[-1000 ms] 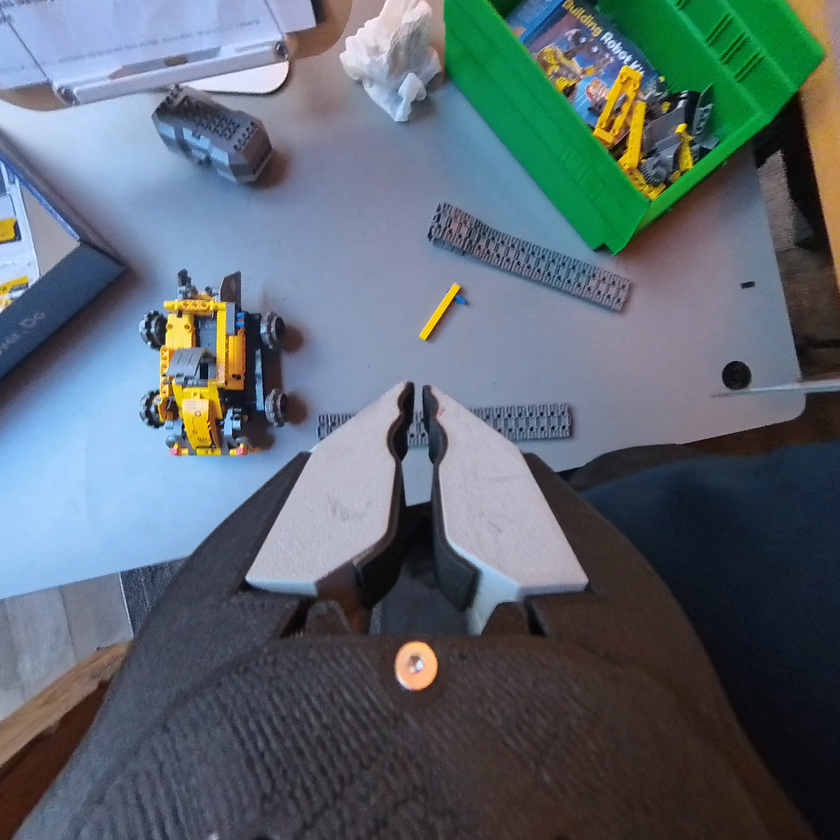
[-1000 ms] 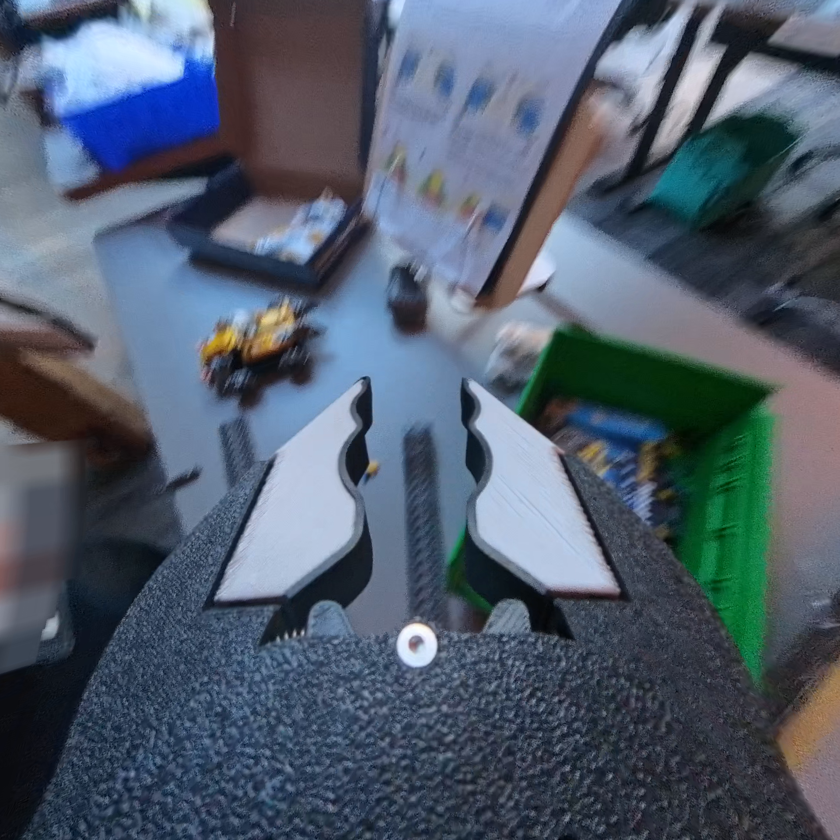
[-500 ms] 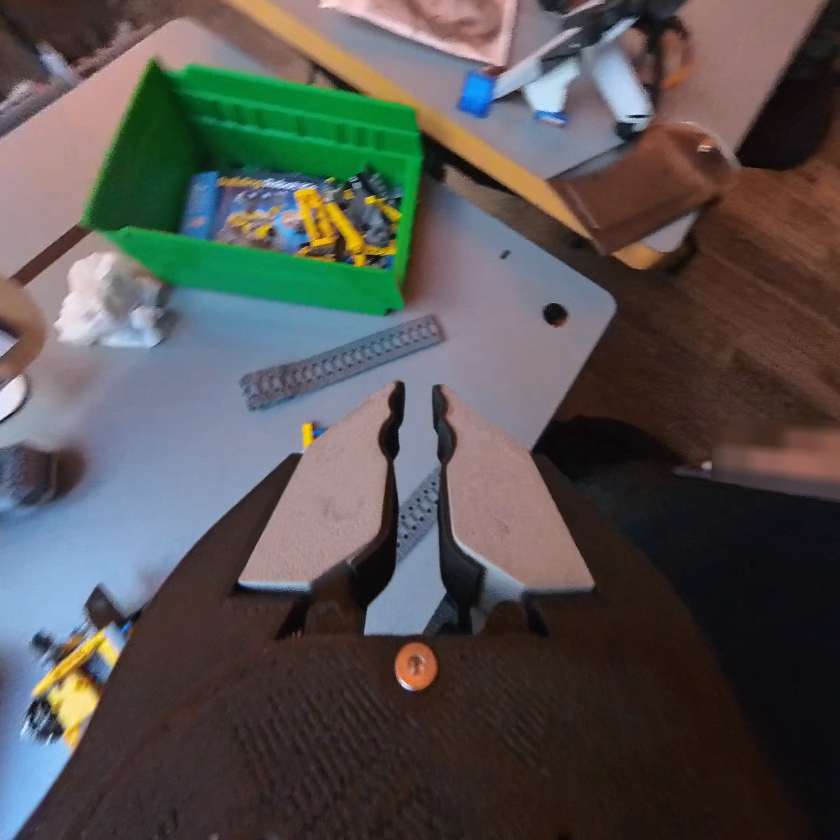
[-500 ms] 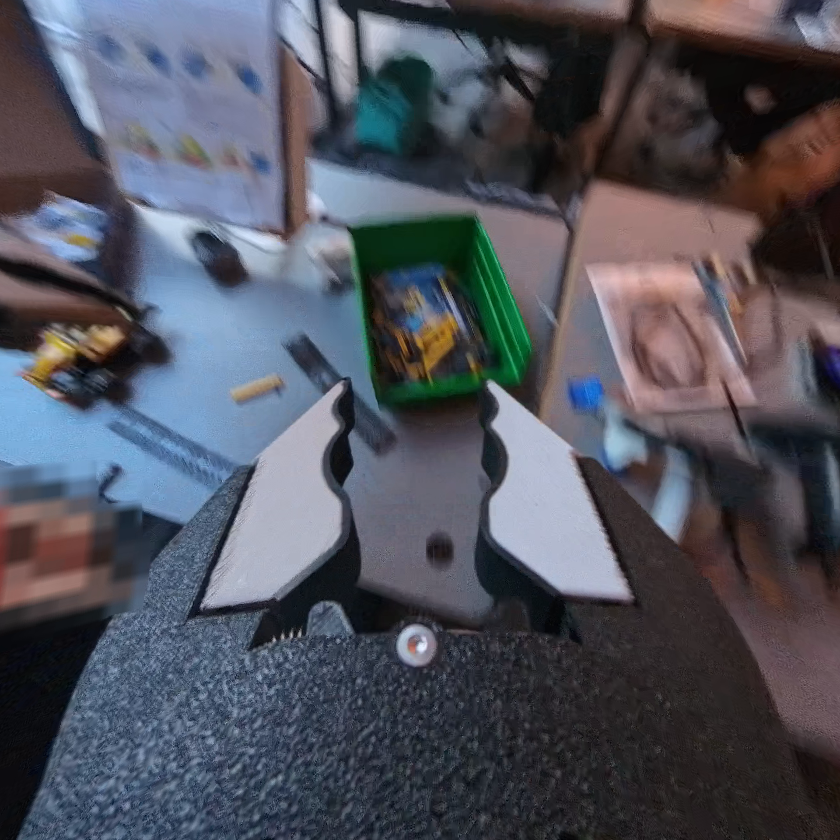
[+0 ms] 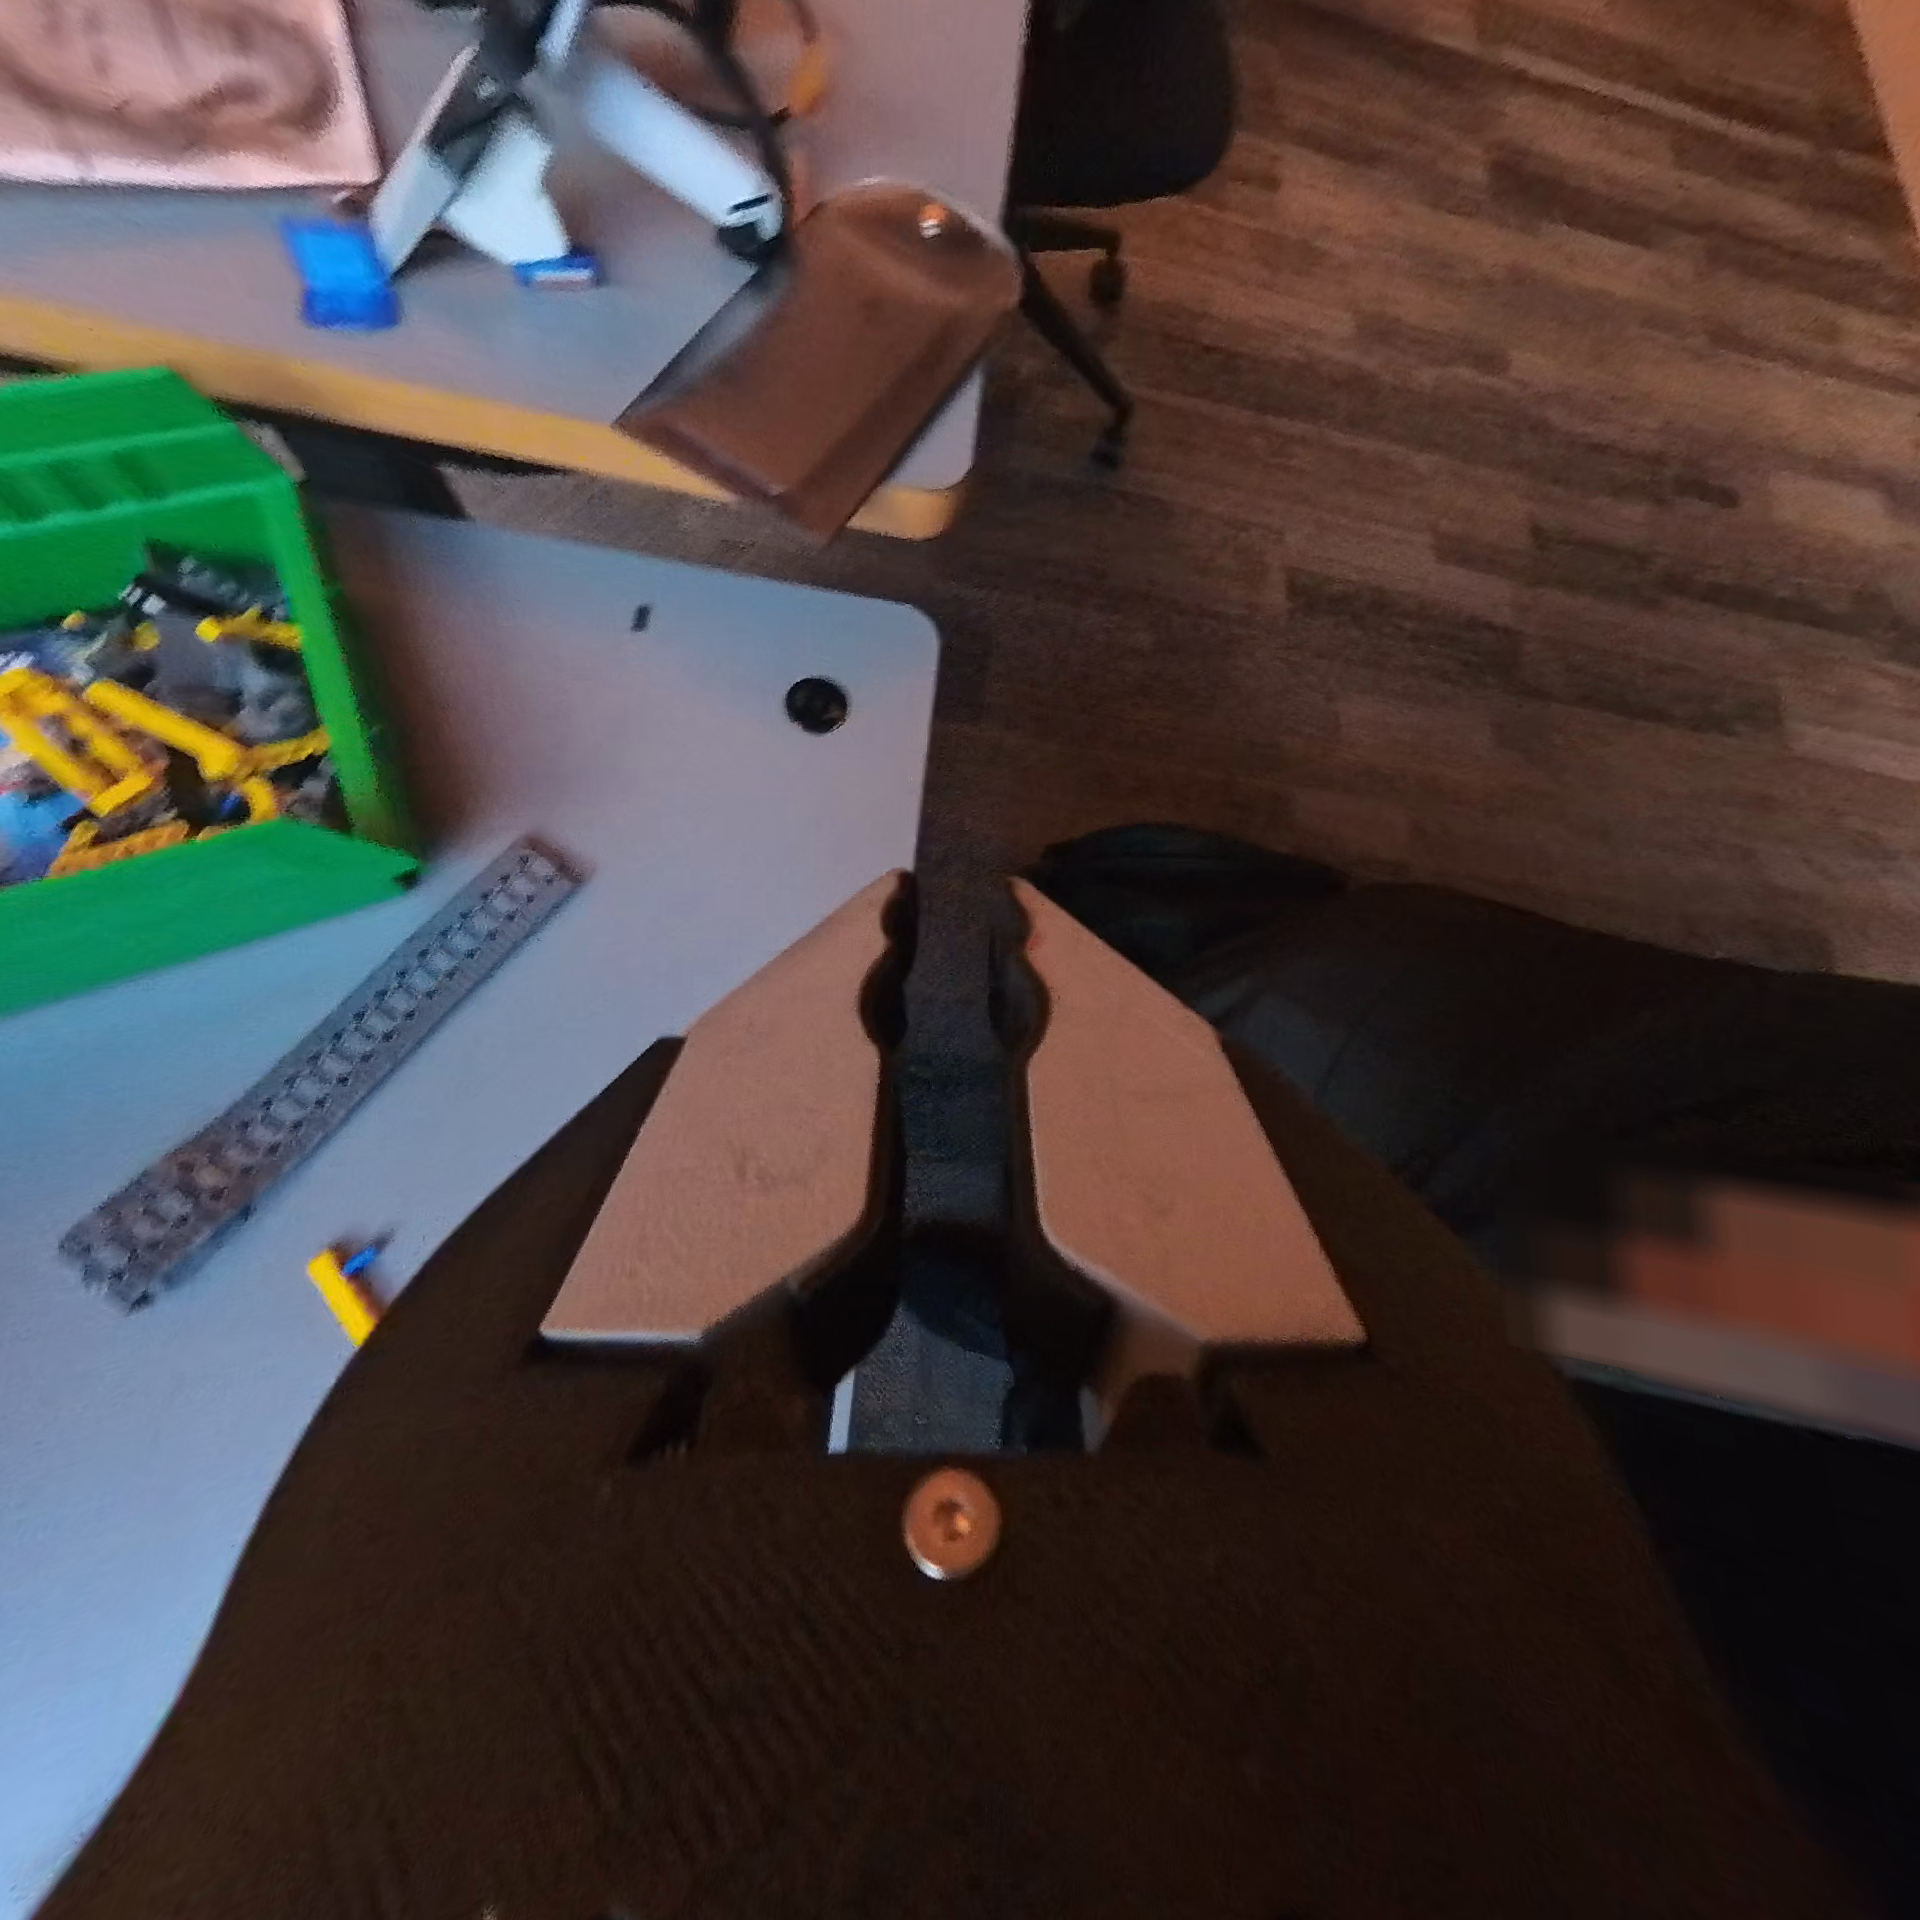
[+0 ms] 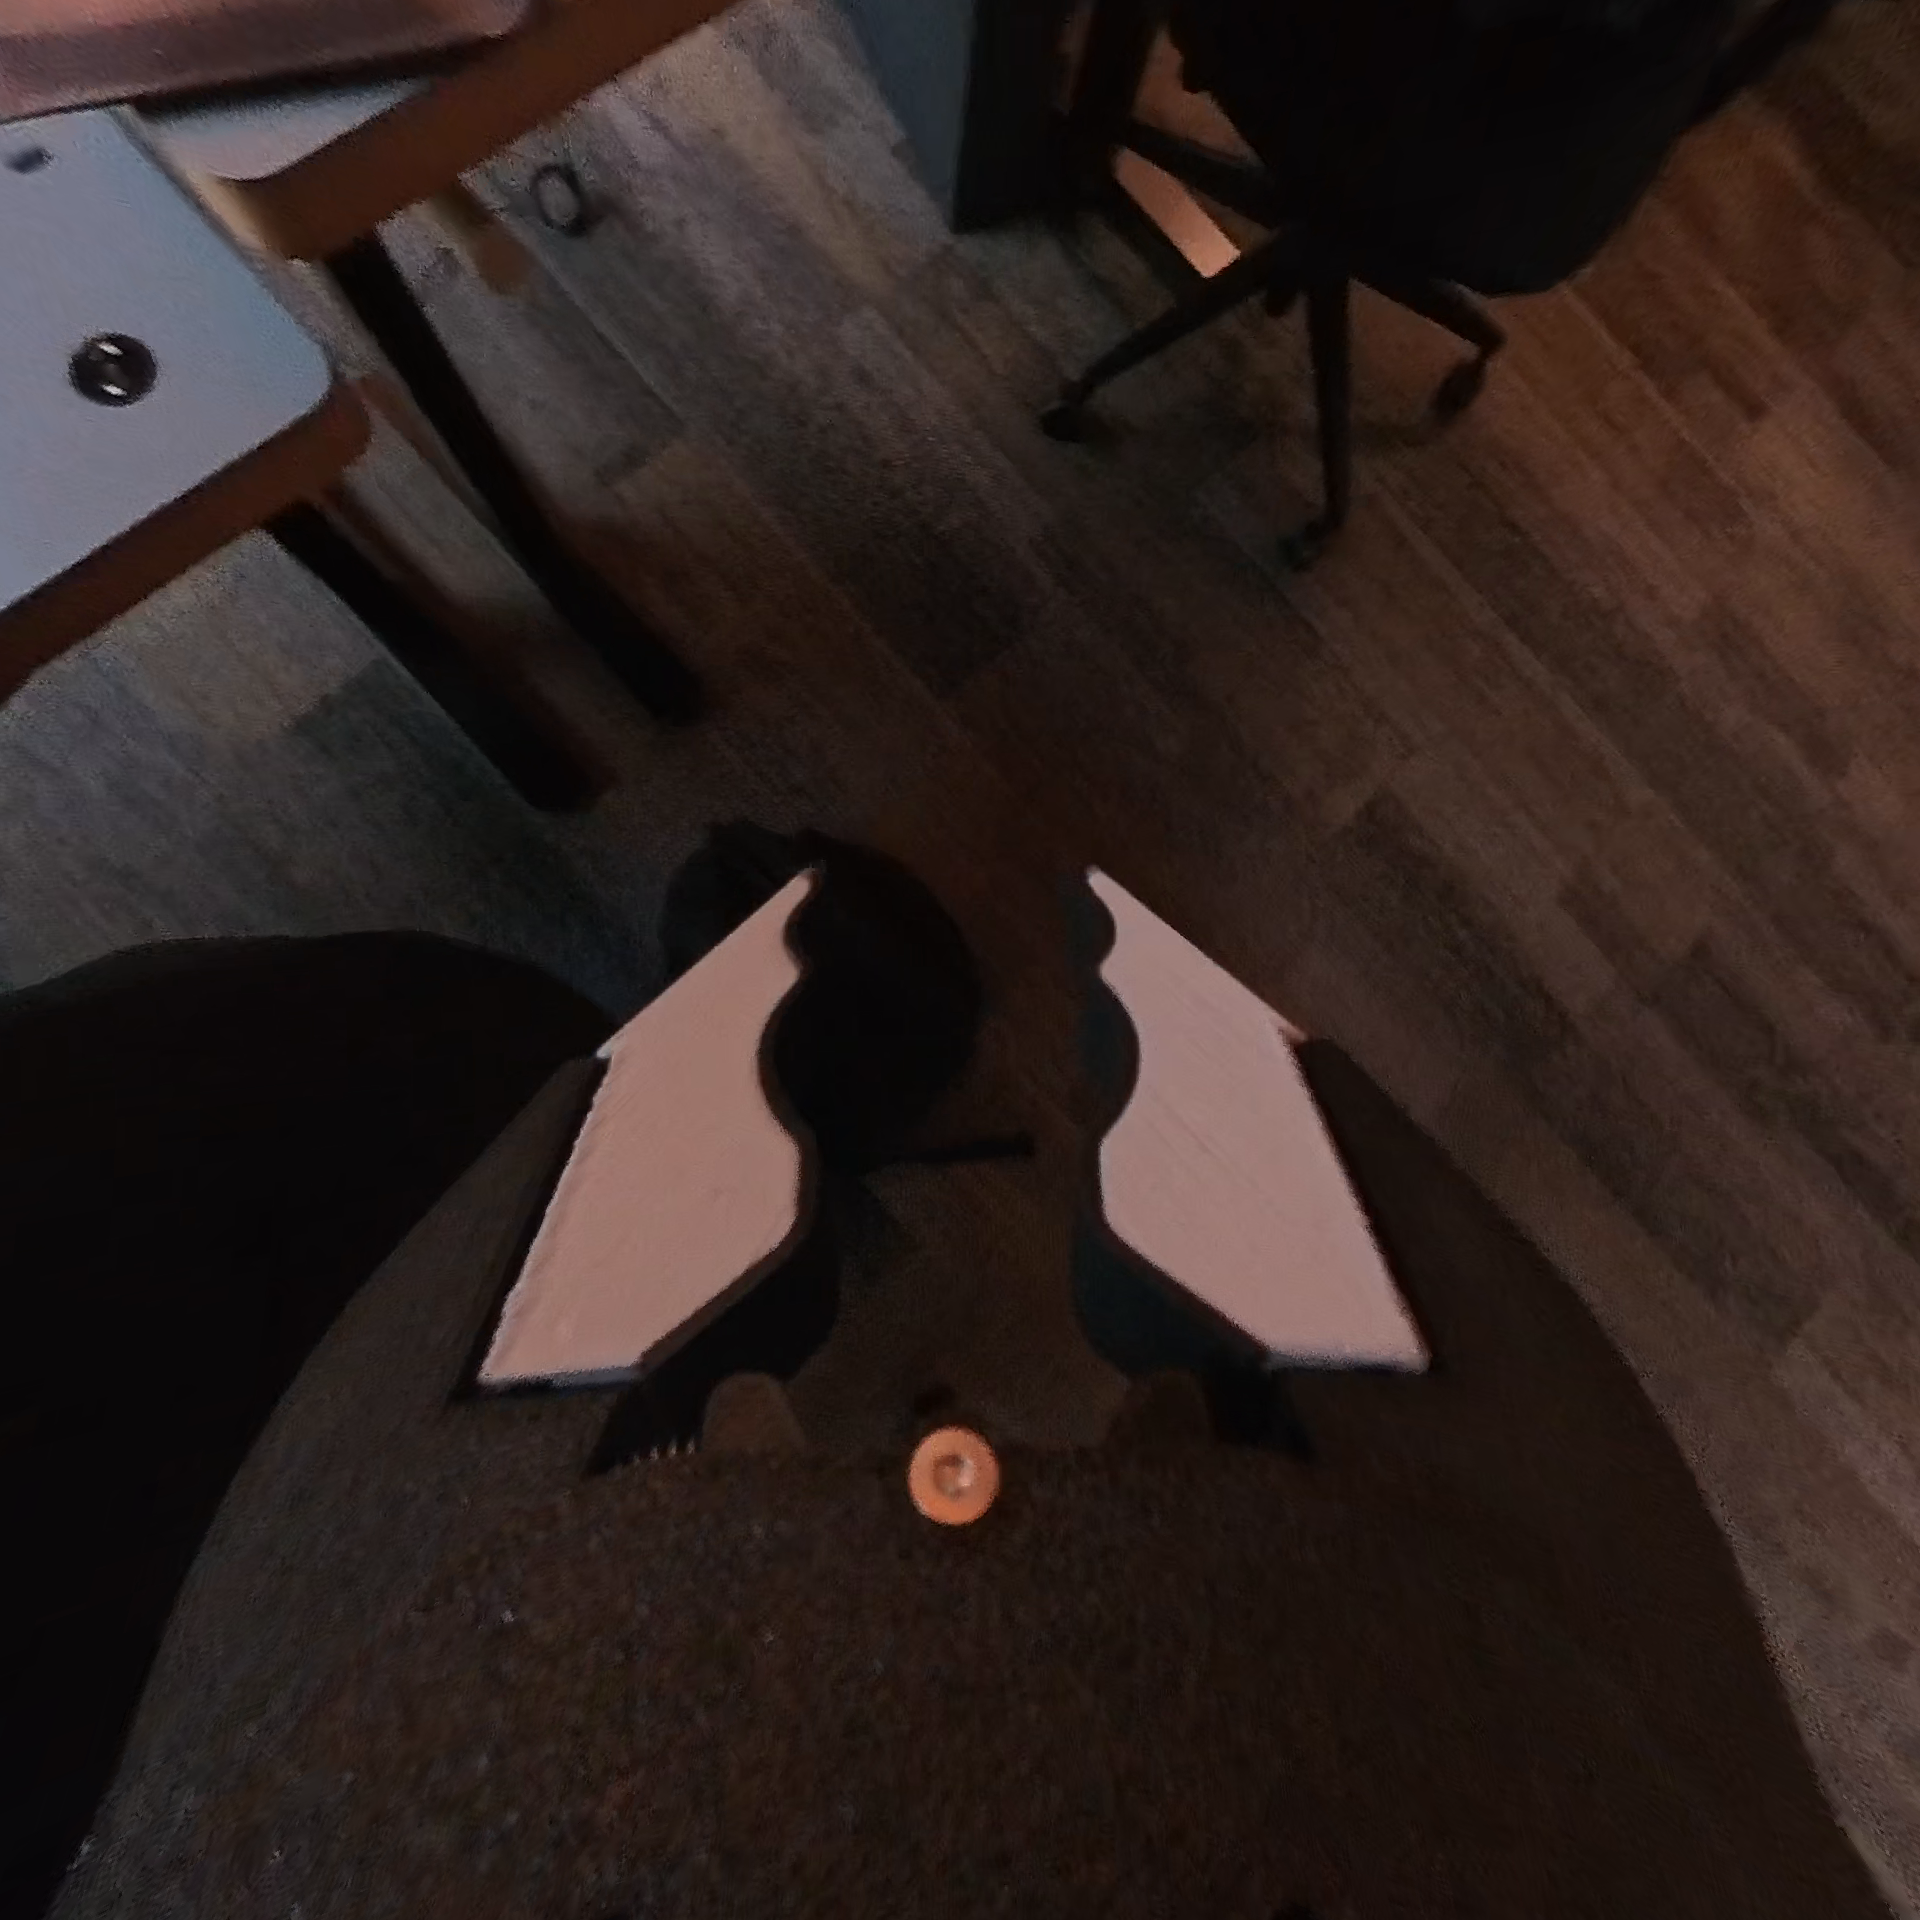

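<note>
The left gripper [image 5: 956,894] is held past the table's [image 5: 665,831] right edge, over the floor [image 5: 1507,436] and a dark-clad leg [image 5: 1558,1070]; its fingers stand a narrow gap apart with nothing between them — released, grasping nothing. The nearest loose things lie on the table to its left: a grey track strip [image 5: 317,1070], lying flat and diagonal just in front of the green bin [image 5: 197,904], and a small yellow piece [image 5: 341,1288] with a blue pin, partly hidden by the gripper body. The bin holds yellow and grey building parts on a printed booklet.

The right gripper [image 6: 951,888] is pointed down at the wooden floor [image 6: 1507,790]; its fingers are spread wide and empty, with only a dark shape — too blurred to name — beneath them. A table corner [image 6: 187,416] shows at upper left, well apart, and a chair base [image 6: 1320,364] at upper right.

No single thing is singled out; of the things nearest, the strip is judged light and flexible, made of linked segments, so it would likely sag if lifted by one end; a hold near its middle, across the narrow width, seems soundest. The yellow piece is judged stiff, light and smooth; it would be pinched across its short sides, and it may slip or skid on the table.
</note>
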Available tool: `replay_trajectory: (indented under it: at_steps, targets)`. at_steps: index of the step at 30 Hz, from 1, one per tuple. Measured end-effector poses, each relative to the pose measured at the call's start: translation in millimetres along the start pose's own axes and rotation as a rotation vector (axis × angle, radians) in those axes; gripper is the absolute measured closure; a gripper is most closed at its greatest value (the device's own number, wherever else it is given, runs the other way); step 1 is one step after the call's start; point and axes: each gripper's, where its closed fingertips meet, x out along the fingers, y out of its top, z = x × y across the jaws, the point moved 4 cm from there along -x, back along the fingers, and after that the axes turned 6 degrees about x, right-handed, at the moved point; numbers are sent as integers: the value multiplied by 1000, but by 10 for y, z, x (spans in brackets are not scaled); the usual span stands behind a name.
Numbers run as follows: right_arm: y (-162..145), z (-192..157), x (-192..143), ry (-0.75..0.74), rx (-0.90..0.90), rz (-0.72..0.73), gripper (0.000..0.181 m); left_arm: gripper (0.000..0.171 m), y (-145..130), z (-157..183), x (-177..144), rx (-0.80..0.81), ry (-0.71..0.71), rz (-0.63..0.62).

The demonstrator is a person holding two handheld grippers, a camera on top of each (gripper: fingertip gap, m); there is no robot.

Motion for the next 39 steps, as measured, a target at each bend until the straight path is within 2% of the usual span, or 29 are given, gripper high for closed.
replay_trajectory:
  at_steps: [6, 9, 13, 15, 17, 20, 22, 24, 27, 28, 30, 32, 36, 39]
  targets:
    - [-259, 354, -214, -63, 72, 24, 140, 158, 563, 312, 163, 99, -63, 62]
    - [-266, 615, -188, -80, 84, 18, 140, 158, 703, 444, 268, 138, -54, 86]
    - [-283, 1205, -274, -143, 57, 13, 139, 156, 840, 887, 691, 185, -104, 66]
    - [-399, 1620, -380, -198, 76, 34, 139, 154, 1025, 1227, 987, 216, -145, 57]
    - [-582, 2092, -417, -236, 127, 61, 139, 150, 1298, 1609, 1299, 247, -177, 53]
    - [-847, 2899, -258, -269, 183, 78, 138, 146, 1765, 2242, 1816, 341, -174, 59]
    - [-915, 3424, -75, -244, 186, 115, 134, 136, 2024, 2754, 2264, 391, -178, 59]
    - [-975, 3894, 118, -192, 179, 144, 132, 133, 2204, 3283, 2816, 410, -170, 1]
    - [-1142, 4446, 298, -106, 288, 108, 136, 142, 2323, 4134, 3666, 367, -170, -183]
    - [-1168, 4597, 291, -95, 327, 93, 128, 138, 2313, 4464, 3900, 392, -219, -254]
    - [-1209, 4923, 218, -131, 367, 29, 116, 121, 2317, 5076, 4292, 471, -302, -358]
    - [-1202, 5247, 126, -160, 400, -27, 112, 96, 2361, 5624, 4621, 495, -360, -454]
    - [-1147, 5908, 17, -223, 434, -47, 105, 84, 2589, 6591, 5239, 621, -433, -459]
    - [-1133, 6443, -19, -339, 442, -53, 103, 76, 2854, 7119, 5670, 708, -428, -422]
